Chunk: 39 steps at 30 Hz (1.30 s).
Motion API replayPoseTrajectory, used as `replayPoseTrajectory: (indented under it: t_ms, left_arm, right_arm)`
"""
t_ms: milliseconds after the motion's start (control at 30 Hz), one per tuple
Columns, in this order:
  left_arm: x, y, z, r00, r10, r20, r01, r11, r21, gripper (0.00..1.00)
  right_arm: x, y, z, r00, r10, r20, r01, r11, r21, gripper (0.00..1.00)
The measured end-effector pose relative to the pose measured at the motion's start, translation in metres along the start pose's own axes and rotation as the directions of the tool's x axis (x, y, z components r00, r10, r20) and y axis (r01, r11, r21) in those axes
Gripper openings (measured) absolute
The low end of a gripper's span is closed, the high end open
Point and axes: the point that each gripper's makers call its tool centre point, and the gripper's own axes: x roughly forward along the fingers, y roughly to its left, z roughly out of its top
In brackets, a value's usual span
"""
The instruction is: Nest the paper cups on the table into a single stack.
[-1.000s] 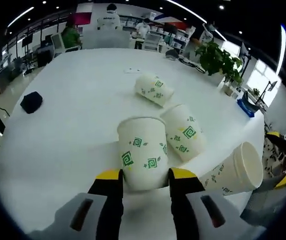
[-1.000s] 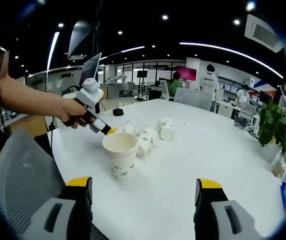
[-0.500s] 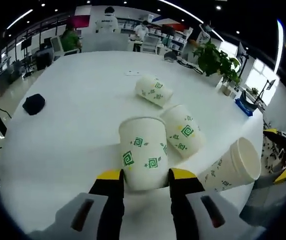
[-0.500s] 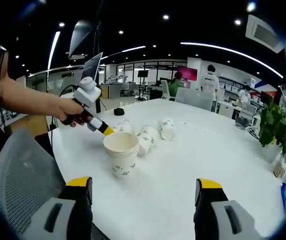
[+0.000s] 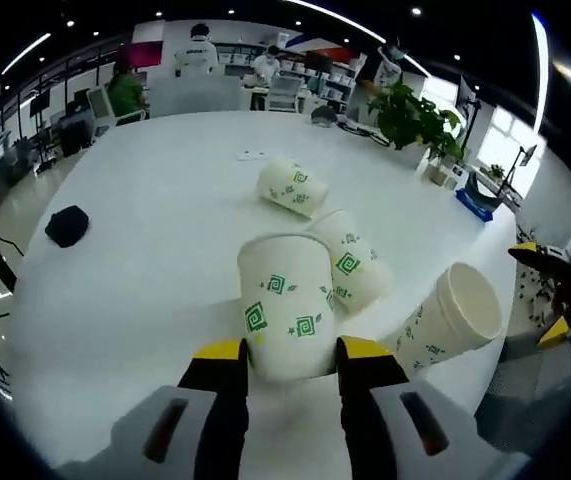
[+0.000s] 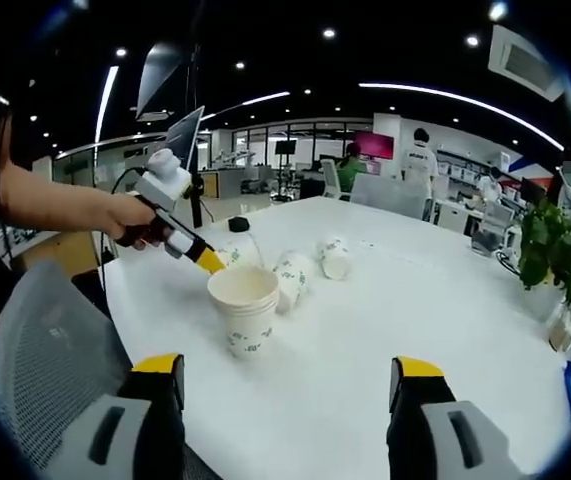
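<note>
— What is the left gripper (image 5: 290, 348) doing?

— In the left gripper view its two yellow-tipped jaws are pinching a paper cup (image 5: 285, 303) by its lower sides, mouth pointing away from the camera. In the right gripper view the same gripper (image 6: 211, 263) is sitting just behind the upright stack of cups (image 6: 244, 308), with a hand (image 6: 135, 220) wrapped around its handle; from that view I cannot tell whether the held cup is resting on the white table (image 6: 395, 300) or lifted off it.

— And the other cups, taking that stack as the landmark?

— In the right gripper view, one cup (image 6: 293, 277) is lying on its side just beyond the stack, to its right, and another (image 6: 333, 258) is lying farther back in the same direction, apart from the first. A small dark object (image 6: 237, 224) is sitting well behind the stack, toward the table's far edge. The stack itself is standing mouth up near the table's near-left edge.

— The right gripper (image 6: 285, 390)?

— Its jaws are standing spread wide with nothing between them, hovering on the near side of the stack, well apart from it. A grey mesh chair back (image 6: 35, 350) is showing to the left of the stack, beyond the table edge.

— Anything more from the left gripper view?

— The stack (image 5: 447, 320) is appearing there tilted, to the right of the held cup, with the two lying cups (image 5: 350, 258) (image 5: 289, 186) beyond it.
</note>
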Motion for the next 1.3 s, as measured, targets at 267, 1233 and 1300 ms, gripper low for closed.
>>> replayPoseTrajectory:
  t_ms: [267, 1233, 1300]
  left_arm:
    - [-0.016, -0.01, 0.008, 0.999, -0.033, 0.019, 0.032, 0.999, 0.041, 0.33]
    - [-0.066, -0.065, 0.036, 0.977, -0.191, 0.099, 0.176, 0.974, 0.144, 0.33]
    - [-0.068, -0.069, 0.036, 0.974, -0.204, 0.099, 0.187, 0.97, 0.153, 0.33]
  right_arm:
    - [-0.002, -0.003, 0.004, 1.0, -0.003, 0.019, 0.003, 1.0, 0.026, 0.85]
    - [0.002, 0.015, 0.066, 0.988, 0.1, 0.116, -0.104, 0.994, 0.028, 0.74]
    - [0.003, 0.016, 0.069, 0.986, 0.107, 0.125, -0.112, 0.993, 0.031, 0.71]
